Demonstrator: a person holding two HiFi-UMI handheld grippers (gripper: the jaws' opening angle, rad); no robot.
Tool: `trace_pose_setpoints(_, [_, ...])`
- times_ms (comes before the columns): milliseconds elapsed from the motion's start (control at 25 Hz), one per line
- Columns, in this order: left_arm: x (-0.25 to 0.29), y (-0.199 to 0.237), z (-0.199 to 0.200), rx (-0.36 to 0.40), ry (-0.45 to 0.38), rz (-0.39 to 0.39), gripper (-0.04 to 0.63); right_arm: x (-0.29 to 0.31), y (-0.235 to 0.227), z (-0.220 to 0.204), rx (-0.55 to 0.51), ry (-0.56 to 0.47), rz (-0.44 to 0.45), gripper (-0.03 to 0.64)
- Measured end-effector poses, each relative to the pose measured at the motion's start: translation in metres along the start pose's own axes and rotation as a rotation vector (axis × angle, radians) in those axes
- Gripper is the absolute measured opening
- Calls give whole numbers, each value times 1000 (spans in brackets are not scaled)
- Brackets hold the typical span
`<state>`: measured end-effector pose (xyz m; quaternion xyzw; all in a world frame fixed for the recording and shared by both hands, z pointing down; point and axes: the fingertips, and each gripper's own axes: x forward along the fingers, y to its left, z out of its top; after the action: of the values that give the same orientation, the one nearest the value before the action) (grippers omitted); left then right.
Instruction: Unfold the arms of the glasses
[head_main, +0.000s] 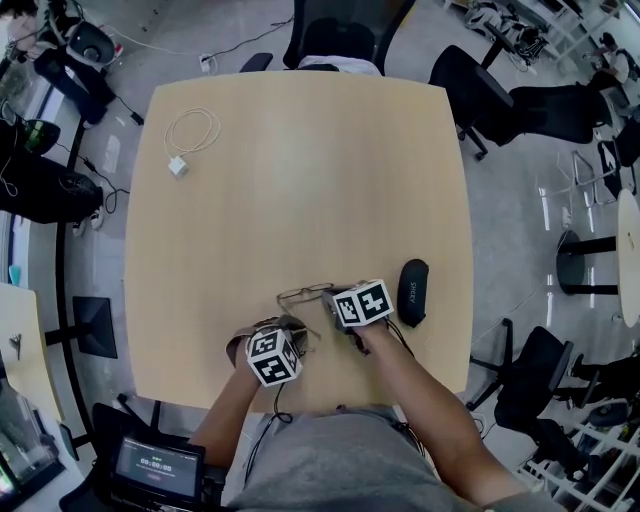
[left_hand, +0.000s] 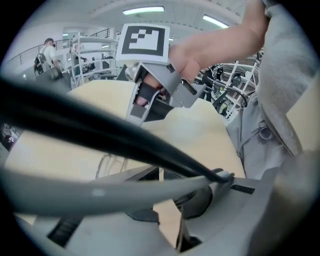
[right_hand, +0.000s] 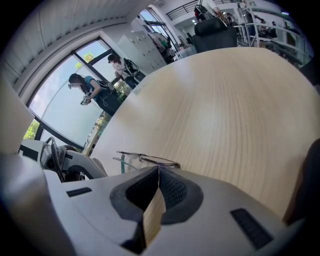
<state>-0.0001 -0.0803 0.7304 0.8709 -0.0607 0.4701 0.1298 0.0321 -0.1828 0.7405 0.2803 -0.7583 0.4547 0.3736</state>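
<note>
The thin-framed glasses (head_main: 305, 294) sit near the front edge of the wooden table (head_main: 300, 180), between both grippers. In the right gripper view the frame (right_hand: 148, 160) stands just past my right gripper (right_hand: 158, 169), whose jaws are shut with the frame's end at their tips. The right gripper (head_main: 335, 300) is at the frame's right side. My left gripper (head_main: 297, 328) is at the near left. In its own view a dark glasses arm (left_hand: 125, 142) runs slantwise across the tips of the left gripper (left_hand: 160, 172), which look shut on it. A clear lens (left_hand: 106, 165) shows beyond.
A black glasses case (head_main: 412, 292) lies just right of the right gripper. A white cable with a charger (head_main: 190, 135) rests at the far left of the table. Office chairs (head_main: 340, 35) stand beyond the far edge. People stand by the window (right_hand: 100, 90).
</note>
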Motion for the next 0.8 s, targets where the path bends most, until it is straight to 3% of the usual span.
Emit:
trace_pose_setpoints(200, [16, 2, 11, 28, -4, -31, 9, 2, 4, 2, 5, 6, -3, 9])
trace_pose_setpoints(520, [19, -7, -1, -46, 17, -119, 9, 1, 2, 2, 10, 1, -1, 9])
trace_pose_setpoints(800, [13, -5, -13, -99, 25, -132, 9, 1, -2, 5, 6, 0, -1, 9])
